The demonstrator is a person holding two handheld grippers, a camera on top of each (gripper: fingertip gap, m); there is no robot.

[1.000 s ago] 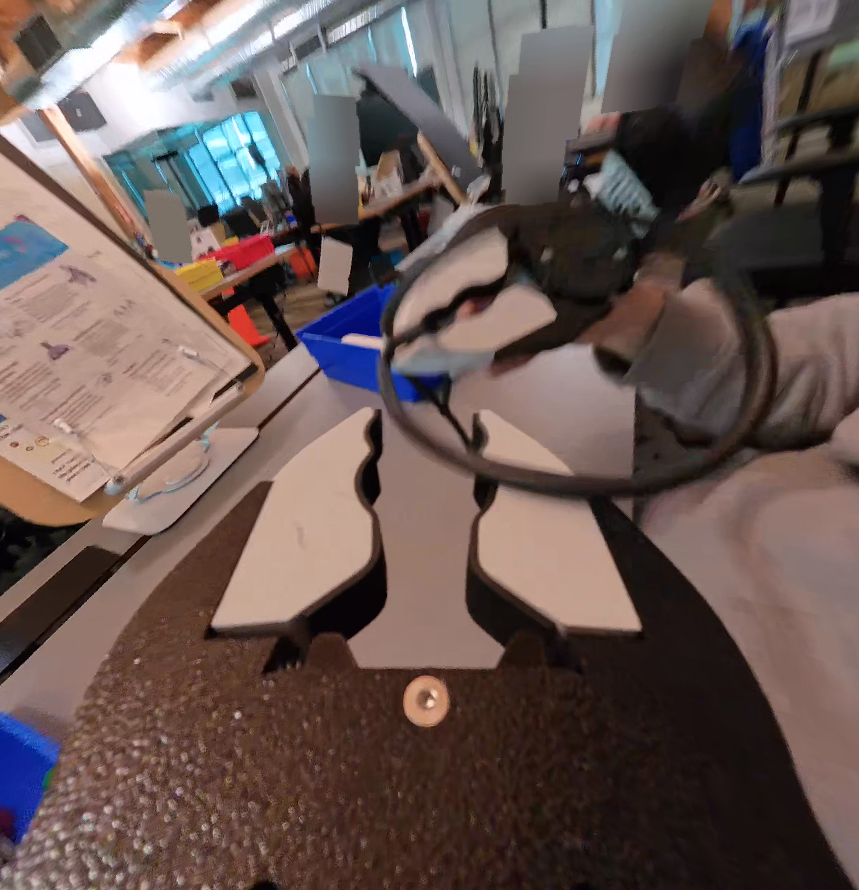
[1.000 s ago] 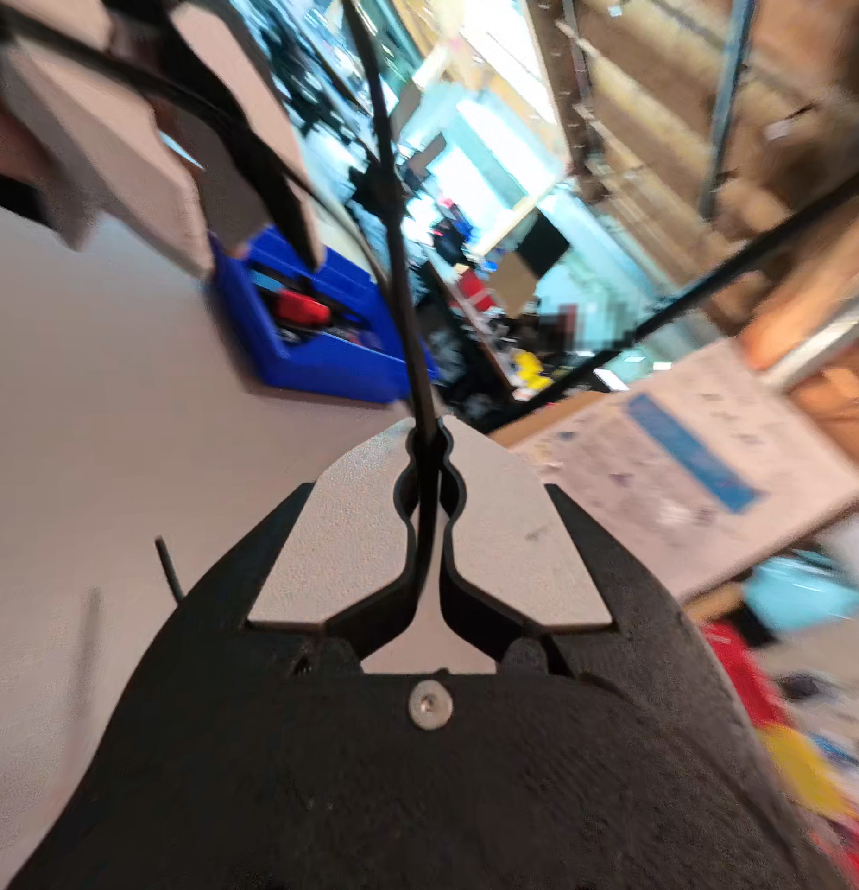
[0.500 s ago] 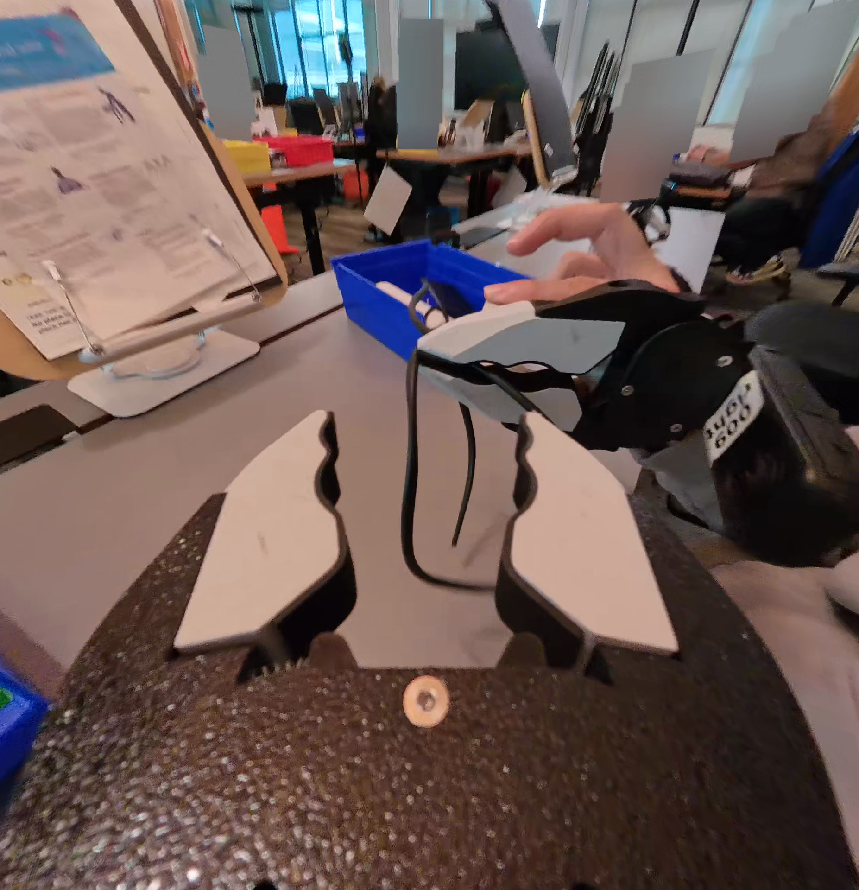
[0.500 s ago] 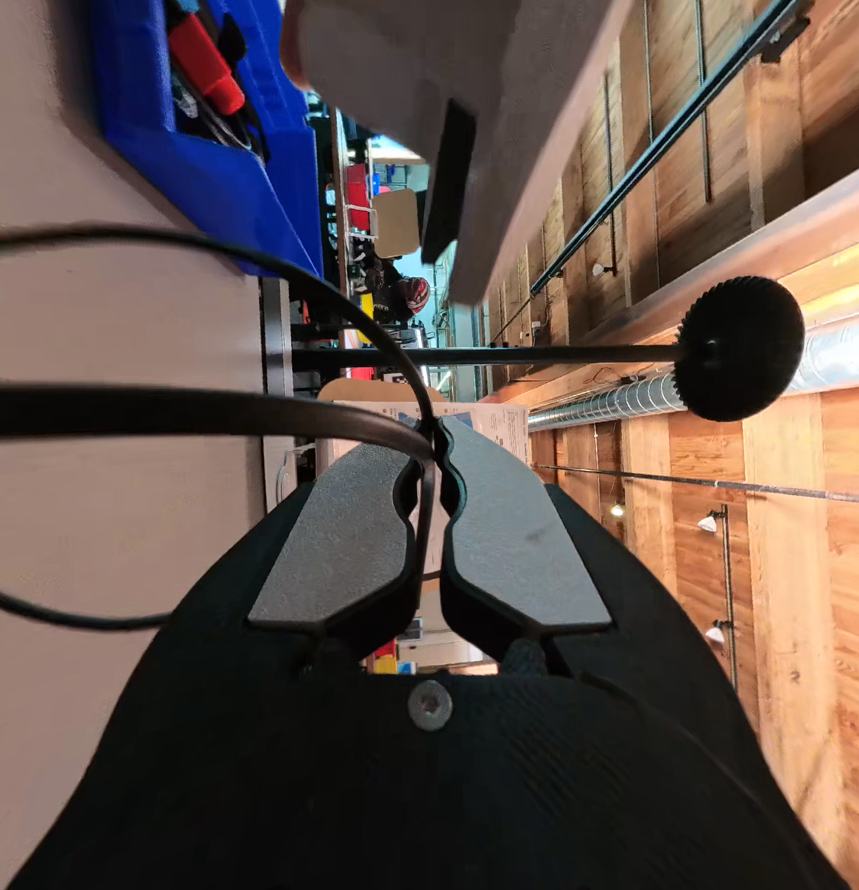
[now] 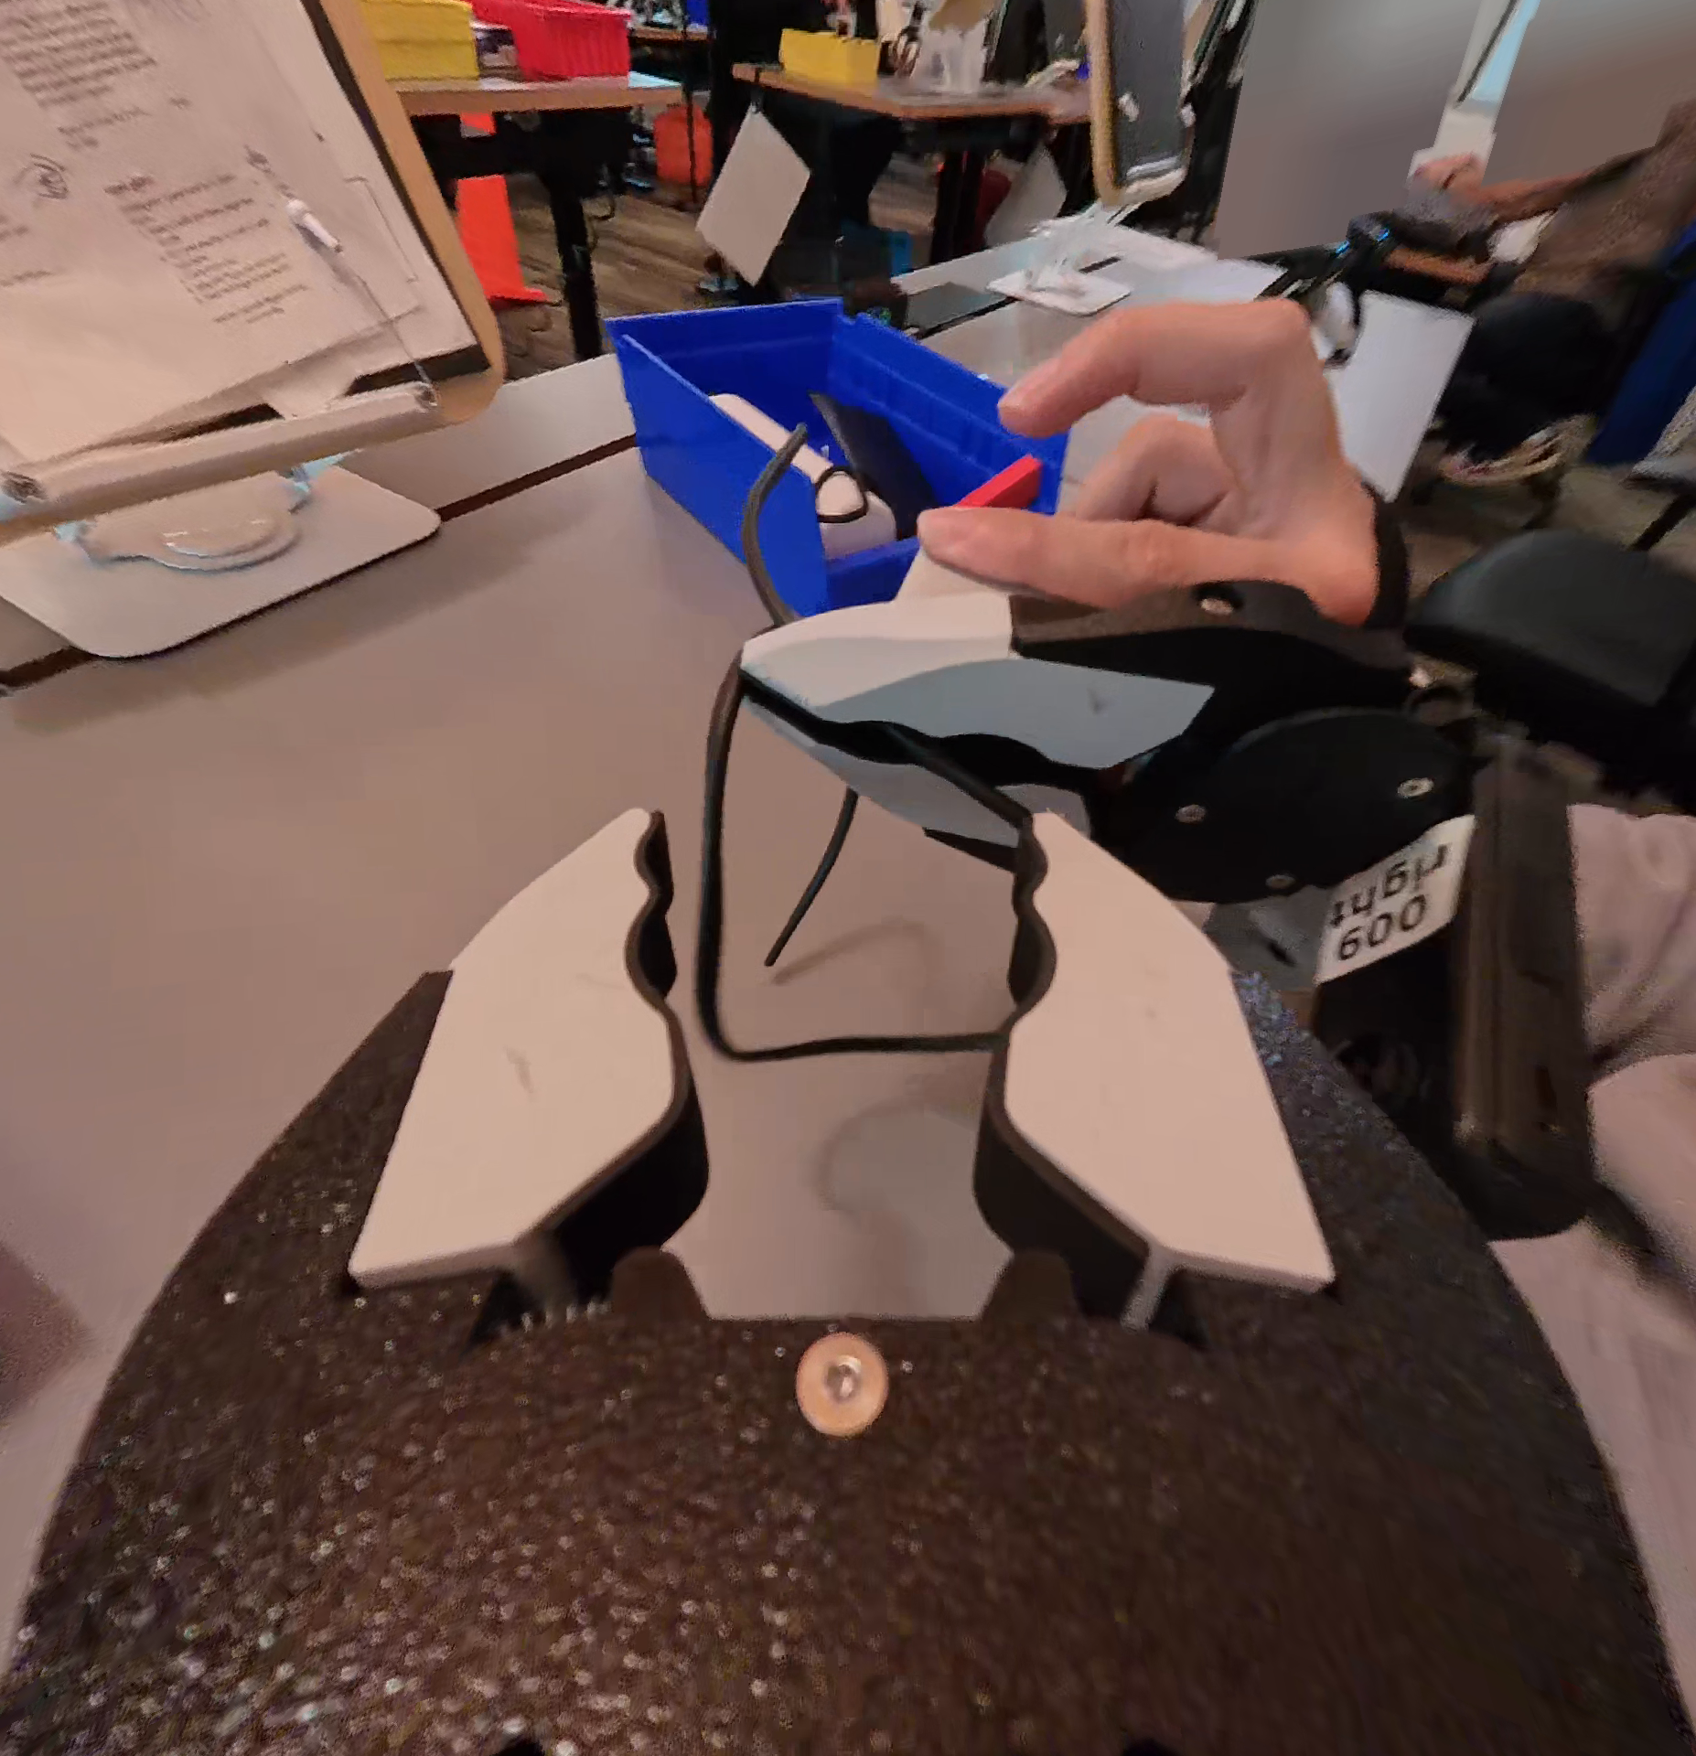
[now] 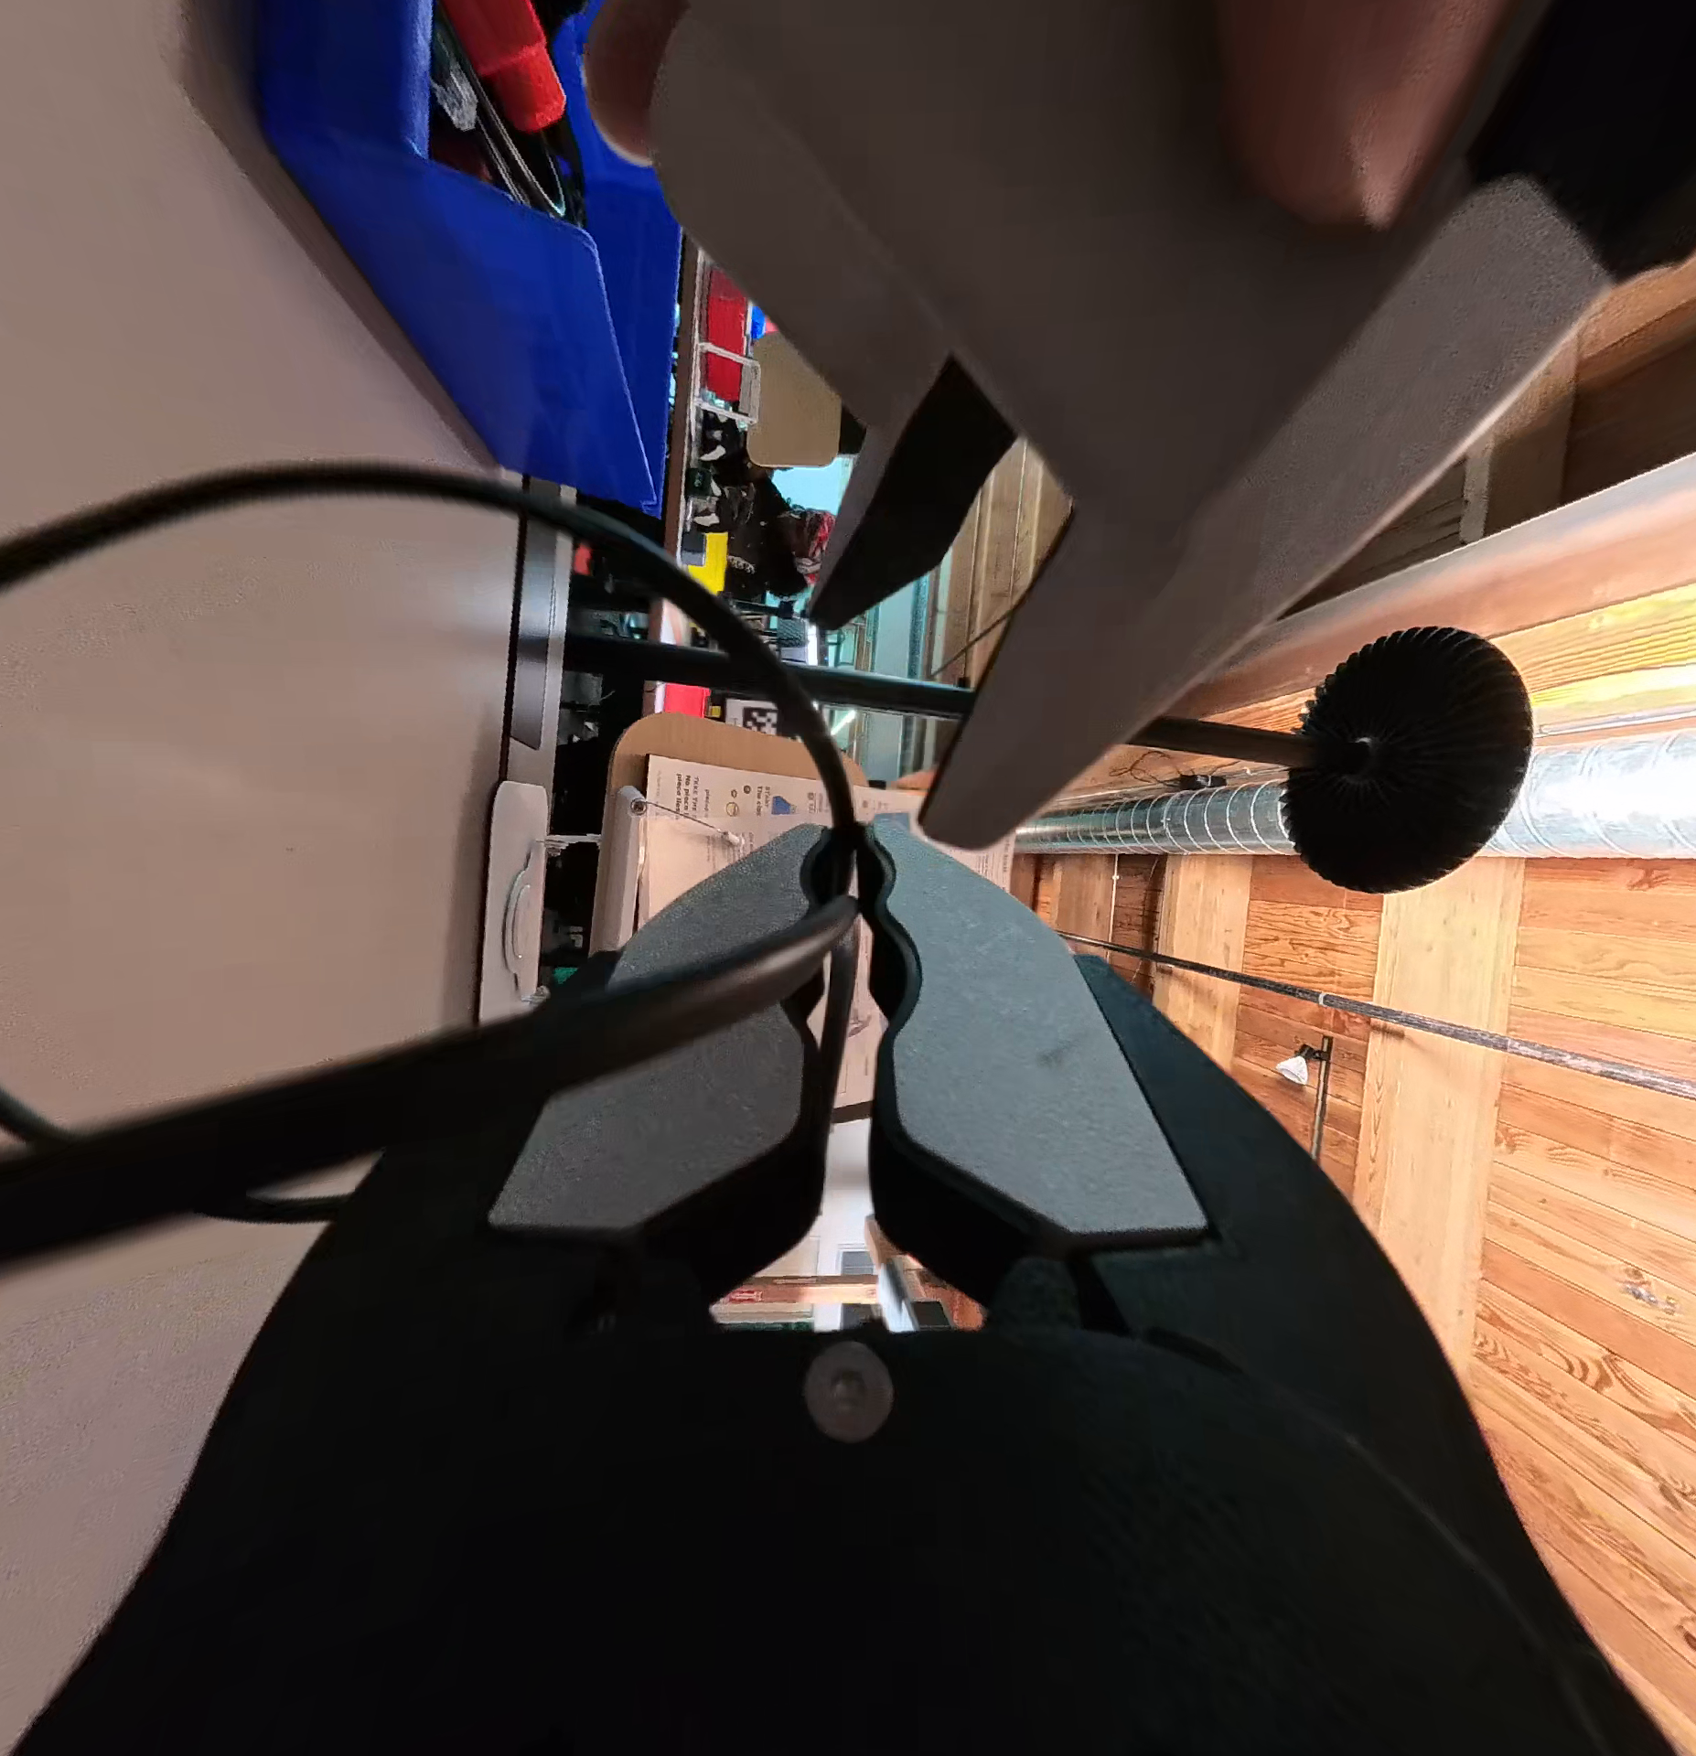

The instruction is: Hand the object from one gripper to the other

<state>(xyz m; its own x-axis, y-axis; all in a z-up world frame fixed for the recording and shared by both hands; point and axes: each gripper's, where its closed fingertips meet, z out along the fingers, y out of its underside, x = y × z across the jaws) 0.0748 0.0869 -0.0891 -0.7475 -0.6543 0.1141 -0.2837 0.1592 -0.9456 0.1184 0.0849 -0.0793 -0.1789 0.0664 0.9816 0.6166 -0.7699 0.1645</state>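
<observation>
A thin black cable (image 5: 709, 912) hangs in a loop from my right gripper (image 6: 854, 841), which is turned on its side and shut on it near the fingertips. In the left wrist view the right gripper (image 5: 763, 679) comes in from the right, just above and ahead of my left gripper (image 5: 842, 836). The left gripper is open and the loop hangs down between its two fingers, with its right side against the right finger's inner edge. In the right wrist view the cable (image 6: 635, 561) curves off to the left, and a grey left finger (image 6: 1110, 380) fills the top.
A grey table (image 5: 255, 760) lies below both grippers. A blue bin (image 5: 721, 447) with tools stands just behind them and also shows in the right wrist view (image 6: 502, 314). A document stand (image 5: 207, 238) is at the left. A hand (image 5: 1205, 494) rests on the right gripper. The grippers' ends are close to 5 centimetres from one another.
The grippers have come together. The cable loop now hangs deeper between the open left fingers. The right gripper has rolled onto its side, still shut on the cable.
</observation>
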